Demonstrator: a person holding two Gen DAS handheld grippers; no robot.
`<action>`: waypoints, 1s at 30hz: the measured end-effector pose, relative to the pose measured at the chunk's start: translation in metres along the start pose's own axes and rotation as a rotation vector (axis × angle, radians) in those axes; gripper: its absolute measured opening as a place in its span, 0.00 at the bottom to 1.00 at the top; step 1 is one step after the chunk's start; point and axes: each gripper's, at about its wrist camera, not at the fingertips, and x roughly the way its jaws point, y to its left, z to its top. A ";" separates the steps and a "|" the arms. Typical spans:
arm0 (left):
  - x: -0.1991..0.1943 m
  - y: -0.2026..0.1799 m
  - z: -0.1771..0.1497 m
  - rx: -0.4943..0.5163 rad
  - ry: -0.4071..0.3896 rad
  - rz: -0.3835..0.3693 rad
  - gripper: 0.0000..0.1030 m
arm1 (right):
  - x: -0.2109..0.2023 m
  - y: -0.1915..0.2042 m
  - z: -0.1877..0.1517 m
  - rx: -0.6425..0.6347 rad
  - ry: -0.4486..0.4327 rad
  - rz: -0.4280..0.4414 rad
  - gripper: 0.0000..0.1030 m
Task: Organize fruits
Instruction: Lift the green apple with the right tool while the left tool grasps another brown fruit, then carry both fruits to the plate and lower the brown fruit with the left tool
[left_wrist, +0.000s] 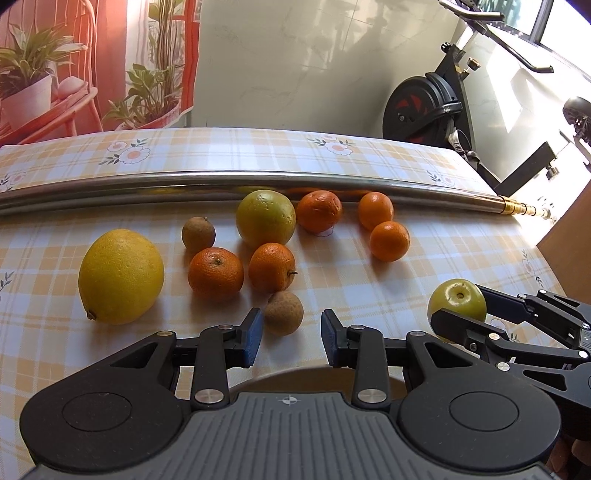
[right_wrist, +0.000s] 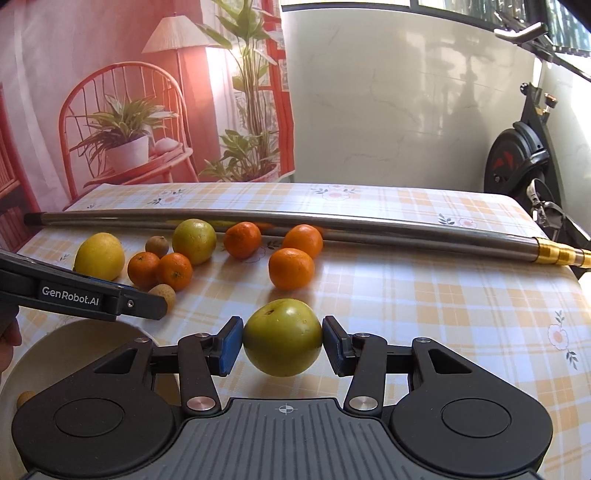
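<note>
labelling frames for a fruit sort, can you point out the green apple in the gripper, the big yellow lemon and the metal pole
green apple (right_wrist: 282, 343), right wrist view, middle of its front skin
big yellow lemon (left_wrist: 121, 275), left wrist view, centre of its rind
metal pole (left_wrist: 147, 184), left wrist view, bare steel left of the fruit

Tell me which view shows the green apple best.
The right wrist view: the green apple sits centred and unobstructed, clamped between the right tongs. The left wrist view shows it only near the right edge, its lower part hidden by those tongs.
</note>
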 end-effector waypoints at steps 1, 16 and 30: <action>0.000 0.000 0.001 -0.002 -0.002 -0.002 0.35 | -0.001 0.001 -0.001 -0.001 -0.003 0.000 0.42; 0.012 0.001 0.002 0.002 -0.002 0.021 0.35 | -0.010 0.002 -0.002 0.006 -0.022 0.005 0.42; -0.008 -0.001 -0.003 0.034 -0.032 0.037 0.27 | -0.013 0.001 -0.001 0.025 -0.024 0.006 0.42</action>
